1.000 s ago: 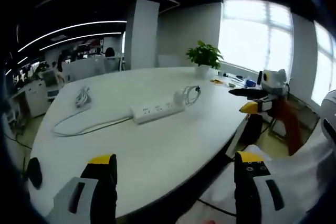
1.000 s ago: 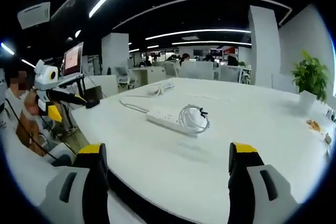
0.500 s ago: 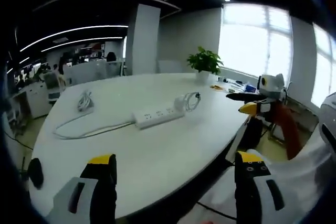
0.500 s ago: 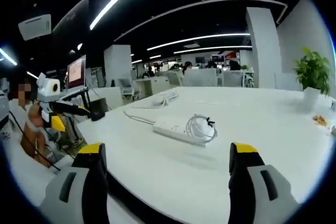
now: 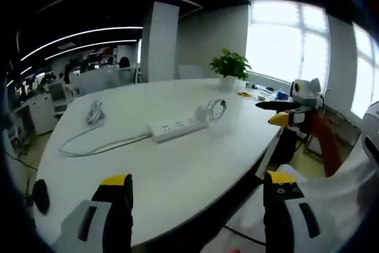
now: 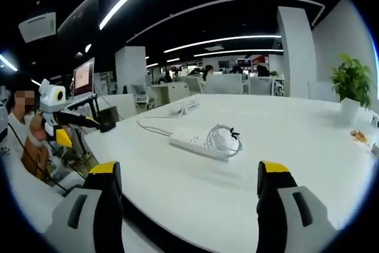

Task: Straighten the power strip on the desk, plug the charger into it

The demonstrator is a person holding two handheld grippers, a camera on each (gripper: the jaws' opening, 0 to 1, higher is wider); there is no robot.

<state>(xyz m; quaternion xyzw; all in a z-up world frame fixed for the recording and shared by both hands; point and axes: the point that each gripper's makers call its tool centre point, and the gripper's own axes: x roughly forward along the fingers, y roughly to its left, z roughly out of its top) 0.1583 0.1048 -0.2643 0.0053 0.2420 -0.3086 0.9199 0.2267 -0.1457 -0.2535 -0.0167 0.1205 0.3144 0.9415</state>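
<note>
A white power strip [image 5: 179, 128] lies at an angle in the middle of the white desk [image 5: 148, 90], its cable [image 5: 89, 143] looping away to a bundled end [image 5: 93, 111]. Against its far end rests a white charger with a coiled cord [image 5: 213, 109]. My left gripper [image 5: 197, 180] stands open over the near desk edge, well short of the strip. From the other side, the strip [image 6: 190, 141] and the charger coil [image 6: 224, 140] lie ahead of my right gripper [image 6: 189, 170], open and holding nothing. Each gripper also appears in the other's view: the right gripper [image 5: 293, 114], the left gripper [image 6: 59, 119].
A potted plant [image 5: 230, 63] stands at the desk's far side, with small items [image 5: 260, 92] beside it. A monitor on a stand [image 6: 83, 78] and a person [image 6: 29, 140] are off the desk's left end. White clothing [image 5: 343, 194] fills the lower right.
Both views have only shifted slightly with the hands. The strip, cable and charger lie as before, and both grippers have stayed open.
</note>
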